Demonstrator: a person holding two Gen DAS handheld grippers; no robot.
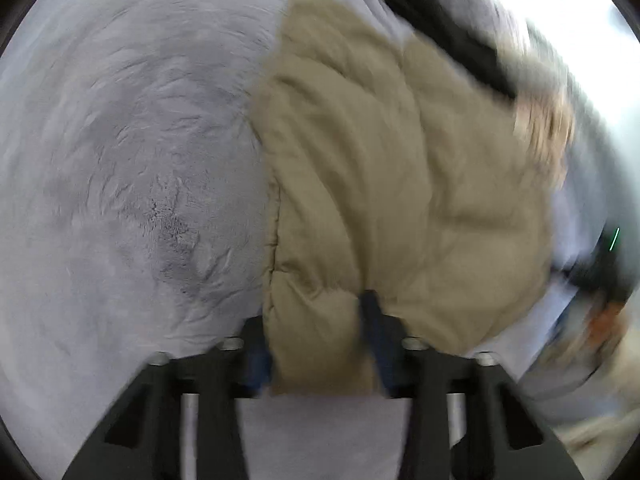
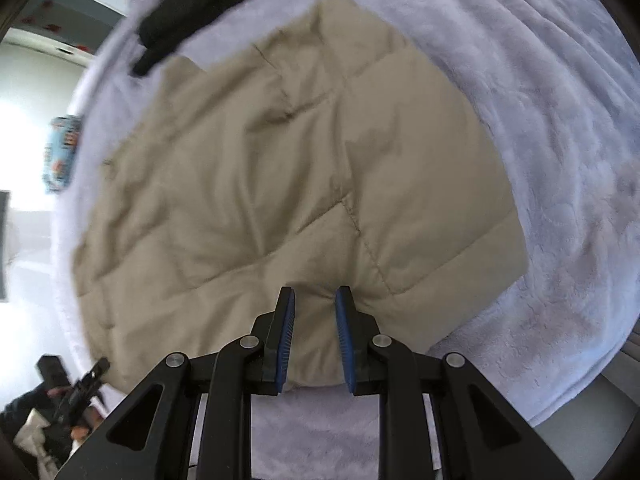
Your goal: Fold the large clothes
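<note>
The tan quilted jacket [image 2: 296, 184] lay on the grey fleece blanket [image 2: 560, 160], already folded into a rough block, though more folding looked needed. Both the left gripper [image 1: 320, 344] and the right gripper [image 2: 314, 340] pinched the jacket's near edge. A black garment [image 2: 188, 8] lay just beyond the jacket's far edge, clear of it.

A pale lilac plush blanket [image 2: 560, 140] covered the surface and filled most of both views. A black garment [image 2: 180, 20] lay on it at eleven o'clock in the right wrist view. A light-blue patterned object [image 2: 60, 152] stood at nine o'clock, too blurred to identify.
</note>
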